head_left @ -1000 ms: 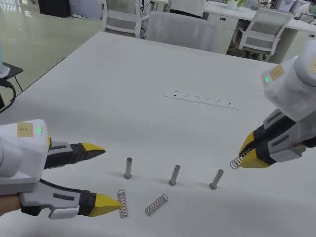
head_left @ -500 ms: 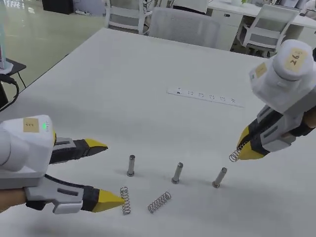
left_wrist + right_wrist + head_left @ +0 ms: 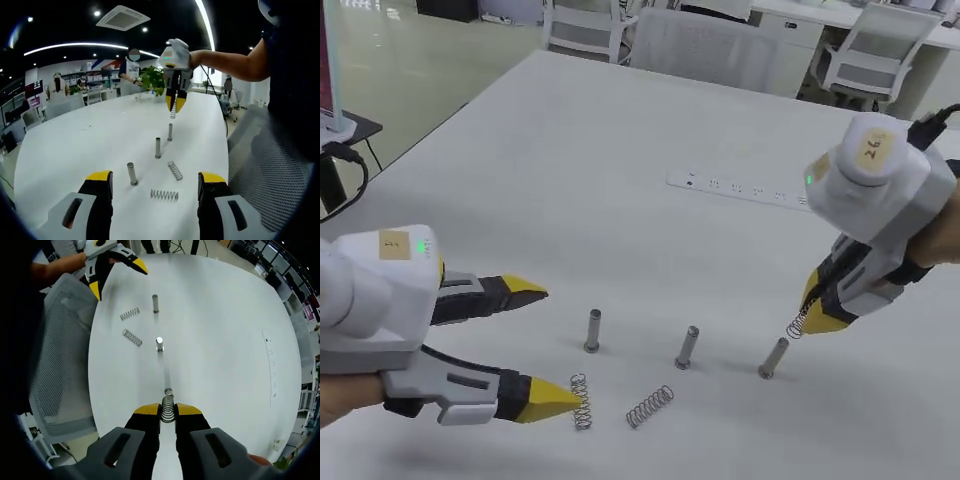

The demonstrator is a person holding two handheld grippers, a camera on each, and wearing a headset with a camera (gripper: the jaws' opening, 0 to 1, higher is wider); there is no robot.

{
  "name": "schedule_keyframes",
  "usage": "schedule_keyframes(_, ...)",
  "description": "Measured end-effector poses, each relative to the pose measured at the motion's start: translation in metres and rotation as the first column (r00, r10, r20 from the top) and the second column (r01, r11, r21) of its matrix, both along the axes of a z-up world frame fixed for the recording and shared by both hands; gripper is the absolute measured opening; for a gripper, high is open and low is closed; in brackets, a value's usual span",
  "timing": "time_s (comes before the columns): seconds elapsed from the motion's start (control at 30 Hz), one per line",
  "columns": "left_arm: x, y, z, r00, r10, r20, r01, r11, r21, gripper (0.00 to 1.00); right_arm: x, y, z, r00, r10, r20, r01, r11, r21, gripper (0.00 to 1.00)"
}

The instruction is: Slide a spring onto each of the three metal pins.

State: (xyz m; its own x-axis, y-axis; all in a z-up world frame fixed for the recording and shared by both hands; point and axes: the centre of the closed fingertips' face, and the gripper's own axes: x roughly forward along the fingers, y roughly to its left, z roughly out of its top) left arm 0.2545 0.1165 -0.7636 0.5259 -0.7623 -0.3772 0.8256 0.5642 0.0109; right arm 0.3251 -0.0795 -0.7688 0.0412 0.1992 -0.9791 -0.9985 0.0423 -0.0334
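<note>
Three short metal pins stand upright in a row on the white table: the left pin (image 3: 592, 330), the middle pin (image 3: 688, 347) and the right pin (image 3: 774, 357). My right gripper (image 3: 812, 318) is shut on a spring (image 3: 797, 325) (image 3: 168, 409), which hangs just above and to the right of the right pin (image 3: 168, 390). Two loose springs lie in front of the pins: one (image 3: 581, 400) (image 3: 164, 194) by the tip of my left gripper, the other (image 3: 649, 406) (image 3: 175, 170) beside it. My left gripper (image 3: 545, 346) (image 3: 155, 181) stands open near the table's front edge.
A white power strip (image 3: 745, 191) lies across the table behind the pins. Office chairs (image 3: 695, 50) stand at the far edge. A mesh chair (image 3: 57, 355) sits close to the table's near edge. People stand in the background (image 3: 131, 72).
My right gripper with its spring has come down a little and closer to the right pin. The left gripper has stayed by the loose springs; the head camera has shifted.
</note>
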Motion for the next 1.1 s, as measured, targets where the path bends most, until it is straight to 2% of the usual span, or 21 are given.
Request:
schedule_keyframes(0.27, -0.001, 0.0, -0.001, 1.0, 0.0, -0.004, 0.0, 1.0, -0.001, 0.64, 0.002, -0.002, -0.01, 1.0, -0.002, -0.014, 0.002, 1.0, -0.024, 0.08)
schedule_keyframes(0.63, -0.001, 0.0, -0.002, 1.0, -0.002, -0.01, 0.003, 1.0, 0.002, 0.62, 0.004, 0.001, -0.018, 1.0, -0.006, -0.03, 0.005, 1.0, -0.026, 0.08)
schedule_keyframes(1.1, -0.004, 0.002, -0.002, 1.0, -0.001, -0.015, 0.001, 1.0, 0.002, 0.61, 0.003, 0.002, -0.04, 0.999, -0.01, -0.05, 0.007, 0.998, -0.055, 0.08)
